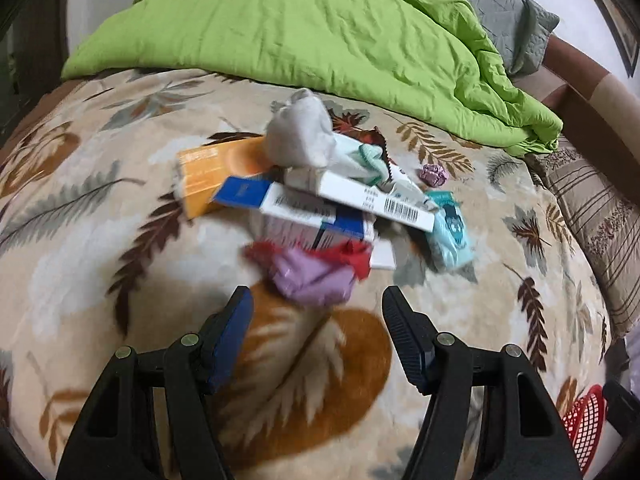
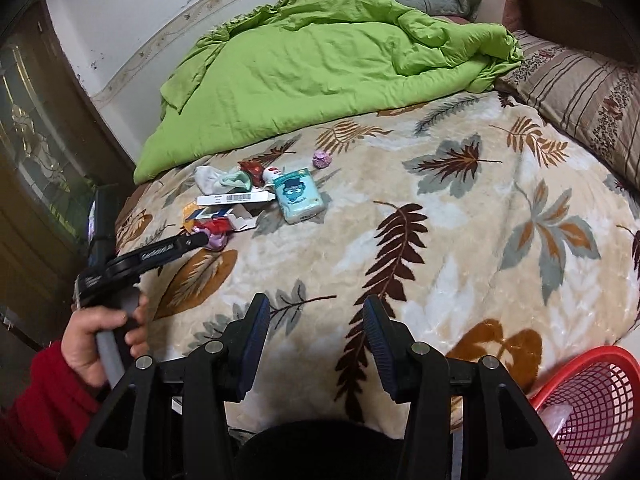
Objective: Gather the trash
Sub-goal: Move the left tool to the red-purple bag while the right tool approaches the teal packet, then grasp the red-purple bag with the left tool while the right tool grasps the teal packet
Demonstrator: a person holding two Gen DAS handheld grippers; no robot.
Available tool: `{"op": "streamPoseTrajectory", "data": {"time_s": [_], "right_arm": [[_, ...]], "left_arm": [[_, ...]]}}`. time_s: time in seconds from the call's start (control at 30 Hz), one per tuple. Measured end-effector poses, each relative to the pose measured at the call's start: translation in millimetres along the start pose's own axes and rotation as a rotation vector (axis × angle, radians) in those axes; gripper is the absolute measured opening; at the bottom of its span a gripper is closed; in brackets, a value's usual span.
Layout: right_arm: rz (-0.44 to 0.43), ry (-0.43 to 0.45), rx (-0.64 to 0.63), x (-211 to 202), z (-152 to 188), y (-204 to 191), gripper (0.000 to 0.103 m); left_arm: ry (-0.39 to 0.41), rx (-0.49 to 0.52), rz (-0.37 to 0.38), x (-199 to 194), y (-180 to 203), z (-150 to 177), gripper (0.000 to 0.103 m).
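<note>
A pile of trash lies on the leaf-patterned blanket [image 1: 100, 240]: an orange box [image 1: 216, 176], a white barcode box [image 1: 380, 200], a blue-and-white box [image 1: 316, 220], a grey sock [image 1: 300, 136], a light blue tissue pack [image 1: 450, 232], a small purple wad [image 1: 434, 174] and a purple-and-red crumpled piece [image 1: 316, 272]. My left gripper [image 1: 318, 308] is open, just short of the purple-and-red piece; it also shows in the right wrist view [image 2: 200, 240]. My right gripper [image 2: 316, 316] is open and empty over the blanket, away from the pile [image 2: 240, 200].
A green duvet [image 1: 300, 28] is bunched at the back of the bed. A striped pillow [image 2: 580, 92] lies at the right. A red mesh basket [image 2: 600, 400] stands at the bed's near right corner. A dark wooden cabinet [image 2: 36, 160] stands at the left.
</note>
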State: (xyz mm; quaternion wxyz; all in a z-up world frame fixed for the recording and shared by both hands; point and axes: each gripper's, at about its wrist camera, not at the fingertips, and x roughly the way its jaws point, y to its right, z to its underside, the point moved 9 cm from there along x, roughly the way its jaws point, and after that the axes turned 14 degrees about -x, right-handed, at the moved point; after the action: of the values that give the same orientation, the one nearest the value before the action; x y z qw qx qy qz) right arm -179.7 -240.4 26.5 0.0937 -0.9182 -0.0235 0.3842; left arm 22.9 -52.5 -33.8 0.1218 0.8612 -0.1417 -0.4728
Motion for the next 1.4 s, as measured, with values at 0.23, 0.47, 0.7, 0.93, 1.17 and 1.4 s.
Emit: {"op": "streamPoseTrajectory", "data": {"time_s": [0.23,0.47,0.7,0.93,1.17,1.4], "right_arm": [[-0.016,-0.040,-0.022,25.2,-13.1,6.5,0.053],[-0.063,-0.063,-0.117,84.2,-54.5,-5.9,0.074],[-0.056,-0.123,-0.186,168.0,-87.6,-8.6,0.074],[-0.042,-0.187,-0.242,221.5,-94.9,-13.1,0.074],[-0.009,-0.174,-0.203,217.9,-89.0,-9.8,0.045],[-0.007,-0.117,-0.153,162.4,-72.5,-26.2,0.042]], "left_arm": [[0.017,0.007,0.006,29.4,-1.3,-7.2,0.052],[0.061,-0.010,0.038,20.1,-4.6,-6.1,0.034],[0.090,0.007,0.051,8.5,-3.3,-8.9,0.031],[0.072,-0.008,0.053,14.1,-5.4,-10.0,0.031],[0.078,0.010,0.048,15.3,-4.1,-10.4,0.031],[0.131,0.057,0.043,-1.1,4.7,-5.1,0.031]]}}
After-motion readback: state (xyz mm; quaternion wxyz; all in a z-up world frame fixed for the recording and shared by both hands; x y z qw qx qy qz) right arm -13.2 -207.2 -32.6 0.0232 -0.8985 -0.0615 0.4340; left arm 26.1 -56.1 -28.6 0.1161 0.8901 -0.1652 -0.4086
